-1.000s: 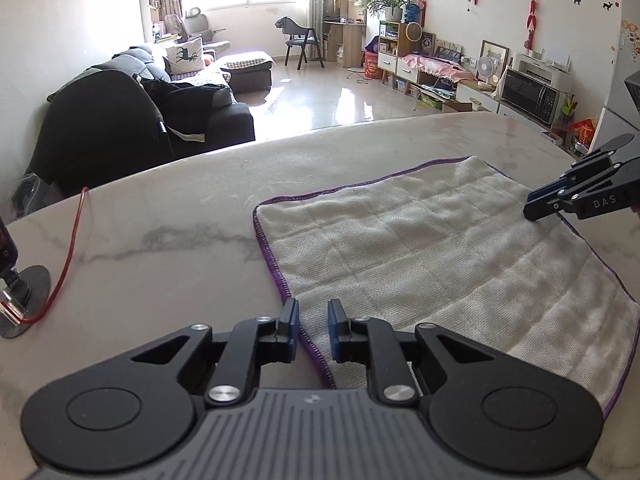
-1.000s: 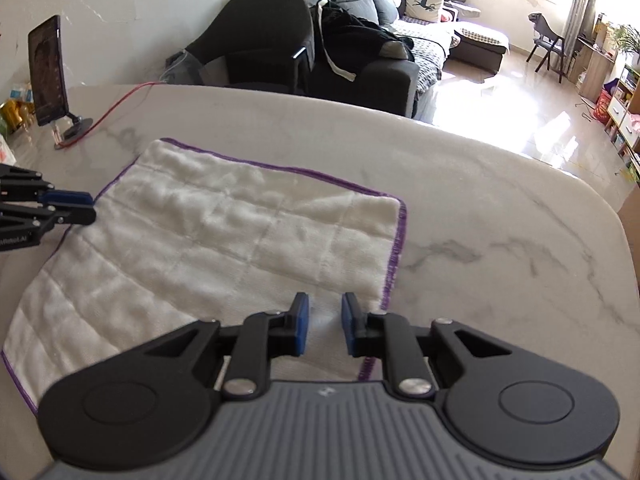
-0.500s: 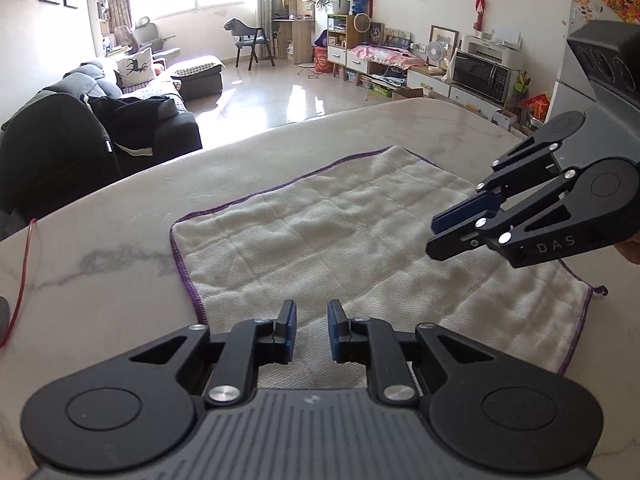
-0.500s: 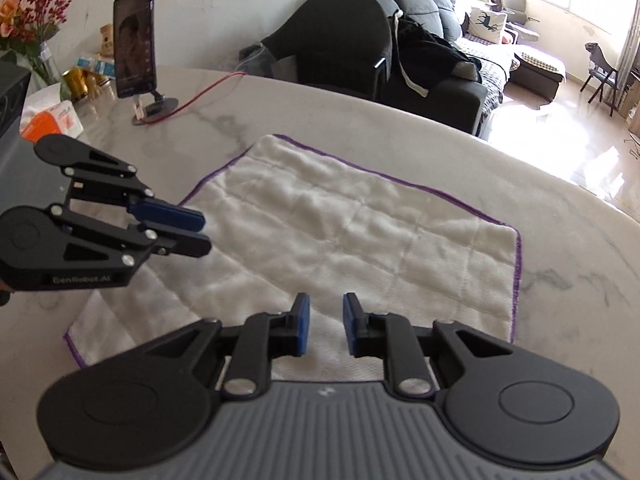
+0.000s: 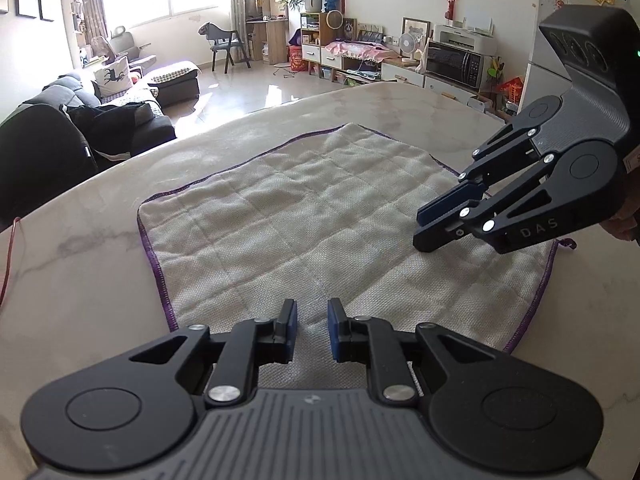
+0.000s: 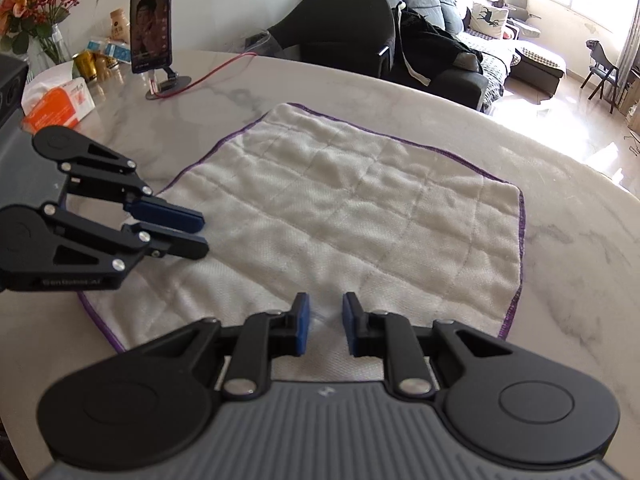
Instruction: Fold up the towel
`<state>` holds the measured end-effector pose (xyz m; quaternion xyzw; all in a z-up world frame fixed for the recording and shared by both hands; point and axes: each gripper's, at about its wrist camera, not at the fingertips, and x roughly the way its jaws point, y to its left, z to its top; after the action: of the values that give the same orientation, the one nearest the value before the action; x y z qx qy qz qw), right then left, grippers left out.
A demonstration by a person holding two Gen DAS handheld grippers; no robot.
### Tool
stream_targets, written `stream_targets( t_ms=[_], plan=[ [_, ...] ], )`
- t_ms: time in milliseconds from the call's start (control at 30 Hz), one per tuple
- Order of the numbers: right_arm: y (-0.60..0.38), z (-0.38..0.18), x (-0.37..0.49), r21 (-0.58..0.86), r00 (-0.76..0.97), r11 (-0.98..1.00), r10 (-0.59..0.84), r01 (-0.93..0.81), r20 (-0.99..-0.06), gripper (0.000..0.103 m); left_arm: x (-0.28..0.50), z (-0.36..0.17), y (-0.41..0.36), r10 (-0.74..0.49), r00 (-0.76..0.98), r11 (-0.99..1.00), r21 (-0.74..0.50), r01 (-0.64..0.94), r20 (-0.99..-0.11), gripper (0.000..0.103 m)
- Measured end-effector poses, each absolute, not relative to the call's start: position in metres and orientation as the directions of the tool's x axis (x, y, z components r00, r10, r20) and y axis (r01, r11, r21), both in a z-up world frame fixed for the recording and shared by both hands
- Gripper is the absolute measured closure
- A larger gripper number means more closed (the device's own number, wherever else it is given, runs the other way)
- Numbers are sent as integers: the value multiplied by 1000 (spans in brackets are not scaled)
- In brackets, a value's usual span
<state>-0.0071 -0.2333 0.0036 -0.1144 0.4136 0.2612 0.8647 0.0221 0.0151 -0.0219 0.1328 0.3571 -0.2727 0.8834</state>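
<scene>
Both my hands swung inward since a second ago: left gripper [image 5: 311, 330] and right gripper [image 6: 323, 330] now face each other over towel [image 5: 304, 216], no longer at its side edges. Both claws slightly apart, nothing between pads. Likely lining up for a grab; no fold started. Towel lies flat, single layer, on marble table [image 6: 560, 248]; white quilted weave, purple-stitched hem.

- The letters "DAS" are showing in pale print on the lower black linkage arm of the right gripper [image 5: 424, 226], seen from the left wrist.
- Faint lettering is running along the left gripper [image 6: 202, 234]'s lower arm, too blurred to read surely.
</scene>
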Motion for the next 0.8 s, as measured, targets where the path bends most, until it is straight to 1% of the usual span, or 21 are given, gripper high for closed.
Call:
stream_targets(
  t_ms=[533,667,800],
  plan=[
    [-304,6,-35,-23,569,900,256,-436,-781,83,-10,-14,55,-297,633,868,74,492,-715,86],
    [-300,12,-43,-11,579,897,276,-442,-767,83,-15,-10,48,-282,633,868,90,489,-721,86],
    [-280,16,-52,2,567,870,323,-492,-758,83,-23,-5,34,-311,627,851,85,518,-714,86]
  ],
)
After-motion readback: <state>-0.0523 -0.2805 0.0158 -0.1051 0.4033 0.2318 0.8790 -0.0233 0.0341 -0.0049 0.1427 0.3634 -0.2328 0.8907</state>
